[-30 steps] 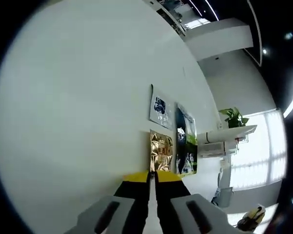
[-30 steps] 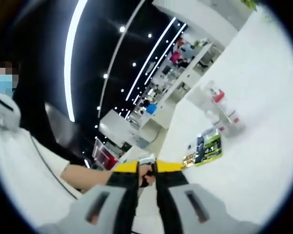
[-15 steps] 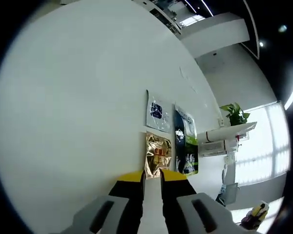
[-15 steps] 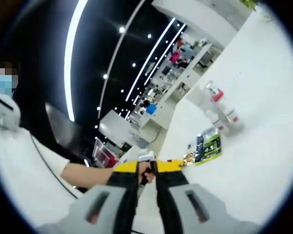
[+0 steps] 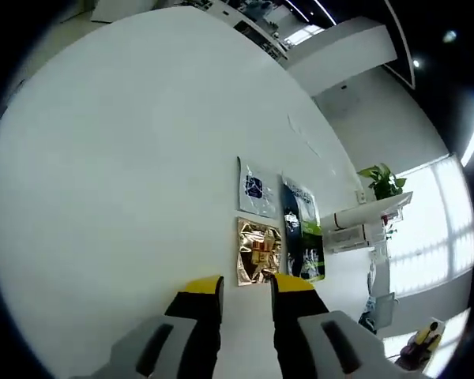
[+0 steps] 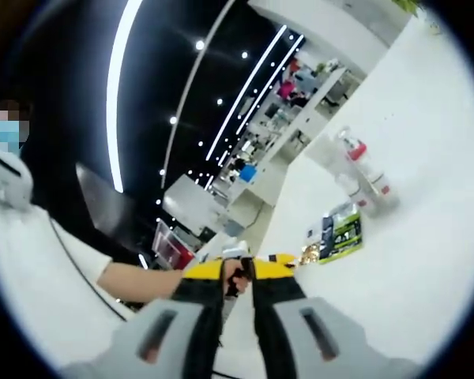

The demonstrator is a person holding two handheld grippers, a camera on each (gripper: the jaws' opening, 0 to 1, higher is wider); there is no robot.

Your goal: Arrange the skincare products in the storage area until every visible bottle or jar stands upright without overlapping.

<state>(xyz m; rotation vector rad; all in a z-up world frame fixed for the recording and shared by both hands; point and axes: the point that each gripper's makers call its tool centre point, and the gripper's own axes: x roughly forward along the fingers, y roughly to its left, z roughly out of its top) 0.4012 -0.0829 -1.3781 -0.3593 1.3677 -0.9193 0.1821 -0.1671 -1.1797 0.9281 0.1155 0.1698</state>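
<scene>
The left hand-held gripper [image 5: 246,286] hovers with its jaws parted by a narrow gap, empty, just short of a gold packet [image 5: 258,251] lying flat on the white table [image 5: 126,174] beside a white packet [image 5: 257,188] and a dark green packet [image 5: 302,235]. The right hand-held gripper [image 6: 237,272] has its jaws pressed together, apparently on nothing, though the tips are blurred. Clear bottles [image 6: 362,170] with red caps stand on the table, well apart from the packets.

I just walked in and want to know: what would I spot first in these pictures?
Three flat packets lie side by side on the white table: a shiny gold packet nearest the open left gripper, a white packet beyond it, and a dark green packet beside both. In the right gripper view, clear bottles with red caps stand farther along the table.
</scene>
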